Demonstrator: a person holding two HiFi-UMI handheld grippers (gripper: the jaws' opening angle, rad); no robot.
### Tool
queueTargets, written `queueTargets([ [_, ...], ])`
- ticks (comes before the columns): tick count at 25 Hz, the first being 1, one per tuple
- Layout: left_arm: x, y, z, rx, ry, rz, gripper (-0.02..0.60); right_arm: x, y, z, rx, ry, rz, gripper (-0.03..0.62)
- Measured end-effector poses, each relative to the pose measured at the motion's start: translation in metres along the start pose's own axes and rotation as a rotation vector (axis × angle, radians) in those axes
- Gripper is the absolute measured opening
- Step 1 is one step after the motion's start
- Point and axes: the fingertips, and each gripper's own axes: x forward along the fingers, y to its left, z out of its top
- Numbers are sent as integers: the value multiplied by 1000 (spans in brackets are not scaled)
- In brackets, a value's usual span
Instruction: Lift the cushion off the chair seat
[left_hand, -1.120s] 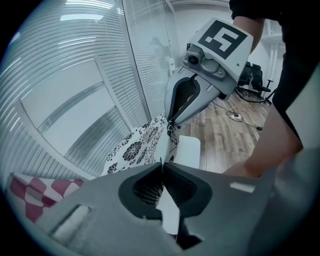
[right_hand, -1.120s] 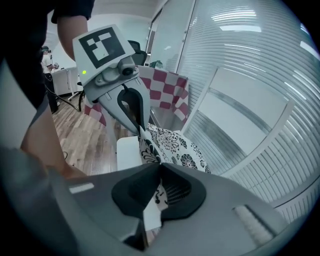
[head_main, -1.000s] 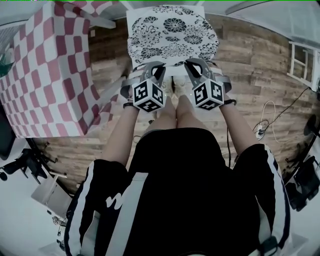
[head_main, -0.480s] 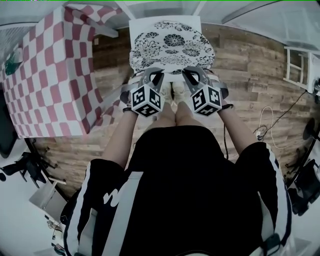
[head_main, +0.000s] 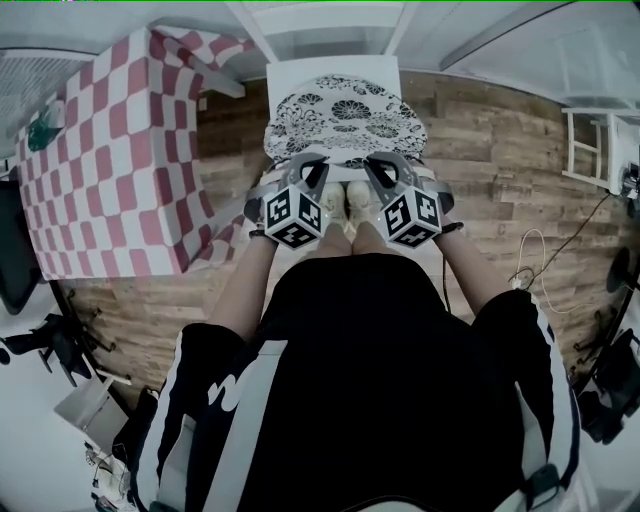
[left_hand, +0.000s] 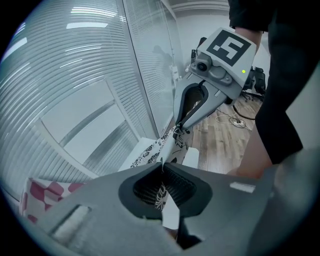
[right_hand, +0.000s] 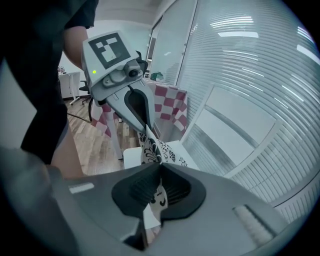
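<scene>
Both left gripper and right gripper clench the cushion, which hides most of the chair seat.

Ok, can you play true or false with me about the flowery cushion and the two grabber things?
1. The left gripper and the right gripper both have their jaws shut on the cushion. True.
2. The cushion is plain red. False: it has a black-and-white flower print.
3. A checked cloth lies to the person's left. True.
4. The chair is black. False: its seat is white.
5. The grippers grip the cushion's far edge. False: they grip the edge nearest the person.
</scene>
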Motion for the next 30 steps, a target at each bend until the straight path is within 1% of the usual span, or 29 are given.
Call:
queueTargets([
  [9, -21, 0, 7, 25, -17, 2, 12, -21, -1, 23, 2, -26, -26, 9],
  [14, -30, 3, 16, 27, -46, 5, 12, -27, -3, 24, 18, -36, -12, 9],
  [17, -36, 9, 22, 25, -61, 16, 12, -33, -8, 31, 13, -48, -20, 9],
  [30, -66, 35, 55, 27, -141, 95, 12, -65, -43, 70, -32, -147, -122, 9],
])
